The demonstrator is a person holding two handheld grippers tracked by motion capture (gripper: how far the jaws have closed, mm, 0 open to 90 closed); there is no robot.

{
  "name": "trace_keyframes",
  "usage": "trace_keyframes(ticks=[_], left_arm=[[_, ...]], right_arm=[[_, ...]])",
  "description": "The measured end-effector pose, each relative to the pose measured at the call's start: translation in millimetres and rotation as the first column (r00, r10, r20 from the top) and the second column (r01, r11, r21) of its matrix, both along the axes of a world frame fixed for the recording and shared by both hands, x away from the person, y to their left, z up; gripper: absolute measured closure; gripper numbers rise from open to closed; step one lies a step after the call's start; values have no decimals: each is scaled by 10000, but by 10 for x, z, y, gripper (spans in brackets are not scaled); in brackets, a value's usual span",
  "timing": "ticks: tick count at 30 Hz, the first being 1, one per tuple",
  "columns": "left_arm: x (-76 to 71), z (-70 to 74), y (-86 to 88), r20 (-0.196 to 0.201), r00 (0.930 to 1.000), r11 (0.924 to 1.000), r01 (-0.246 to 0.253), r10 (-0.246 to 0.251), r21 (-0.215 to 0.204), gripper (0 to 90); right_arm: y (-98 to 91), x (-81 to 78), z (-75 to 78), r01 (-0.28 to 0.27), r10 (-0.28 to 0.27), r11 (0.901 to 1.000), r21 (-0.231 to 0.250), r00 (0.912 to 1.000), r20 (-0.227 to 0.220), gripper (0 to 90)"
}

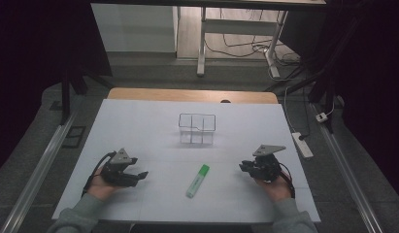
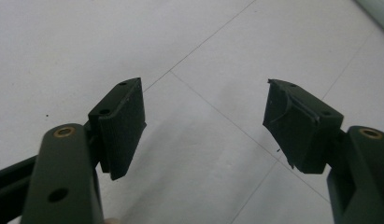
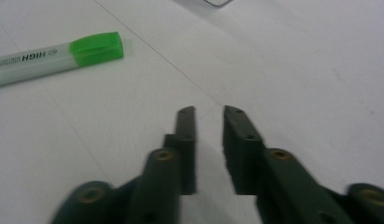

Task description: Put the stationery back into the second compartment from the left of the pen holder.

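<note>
highlighter (image 1: 197, 180), green cap at 1 o'clock, lying between left gripper (image 1: 141, 174), wide open, empty, and right gripper (image 1: 242, 167), narrowly parted, empty.

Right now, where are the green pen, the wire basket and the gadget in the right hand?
green pen (image 1: 197, 181), high view, middle of its pale barrel.
wire basket (image 1: 197, 115), high view, top rim.
right gripper (image 3: 209, 112), right gripper view, gap between its fingers.

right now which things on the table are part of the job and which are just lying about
In the job:
highlighter
wire rack
left gripper, open
right gripper, slightly open, holding nothing

Lying about:
power strip on the floor
cables under the far desk
</note>
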State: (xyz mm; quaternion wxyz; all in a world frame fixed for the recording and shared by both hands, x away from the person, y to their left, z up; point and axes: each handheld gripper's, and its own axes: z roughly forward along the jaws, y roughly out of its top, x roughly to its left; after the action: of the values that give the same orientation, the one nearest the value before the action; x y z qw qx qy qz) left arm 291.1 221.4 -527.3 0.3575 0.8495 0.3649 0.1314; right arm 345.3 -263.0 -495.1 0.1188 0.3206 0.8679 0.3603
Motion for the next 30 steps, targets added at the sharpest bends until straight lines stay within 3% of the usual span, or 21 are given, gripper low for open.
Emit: trace_keyframes(ticks=[4,9,20,30], left_arm=[[1,8,-10,-6,10000,10000,0,0,-18,289],[5,39,-64,-8,10000,10000,96,-96,-13,288],[35,193,-368,-54,9974,9972,726,-725,174,290],[121,306,-673,-297,9956,9960,883,-888,-162,285]], right_arm=[[-105,-65,3,214,-212,9997,-71,9995,224,544],[-220,-107,-8,306,-307,9995,32,9993,221,455],[-210,-95,-19,206,-205,9998,-56,9993,310,407],[-209,-81,-25,233,-231,9997,-70,9992,315,404]])
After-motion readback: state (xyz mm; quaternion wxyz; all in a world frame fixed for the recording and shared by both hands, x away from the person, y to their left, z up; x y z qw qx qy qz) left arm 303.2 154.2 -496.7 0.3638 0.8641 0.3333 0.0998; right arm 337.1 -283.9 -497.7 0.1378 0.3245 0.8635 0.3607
